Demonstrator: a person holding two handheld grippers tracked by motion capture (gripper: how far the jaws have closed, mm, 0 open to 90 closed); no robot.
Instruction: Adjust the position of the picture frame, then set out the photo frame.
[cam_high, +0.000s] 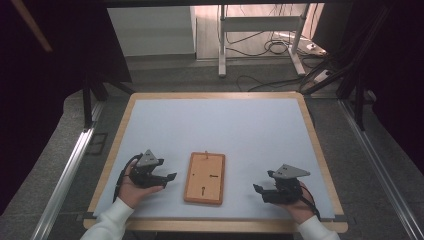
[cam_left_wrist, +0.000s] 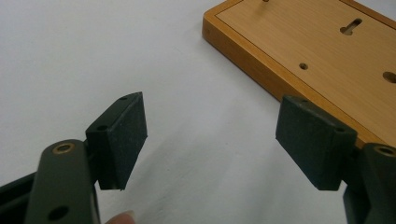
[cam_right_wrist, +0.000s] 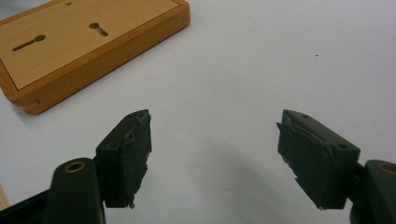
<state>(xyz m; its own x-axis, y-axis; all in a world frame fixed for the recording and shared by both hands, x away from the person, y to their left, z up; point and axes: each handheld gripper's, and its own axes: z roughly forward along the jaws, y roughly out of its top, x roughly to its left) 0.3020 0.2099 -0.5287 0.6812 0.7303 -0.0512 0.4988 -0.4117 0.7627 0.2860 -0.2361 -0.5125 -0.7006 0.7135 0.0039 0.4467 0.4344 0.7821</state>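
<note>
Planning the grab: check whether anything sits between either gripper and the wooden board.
Nothing visible does. Bare white tabletop lies between the left gripper and the wooden board, and between the right gripper and it. Both grippers are open and empty.

Both forearms, in white sleeves, come in low from the near edge. The left gripper (cam_high: 172, 176) and the right gripper (cam_high: 256, 189) point inward toward each other, each with its jaws spread wide, nothing between them.
</note>
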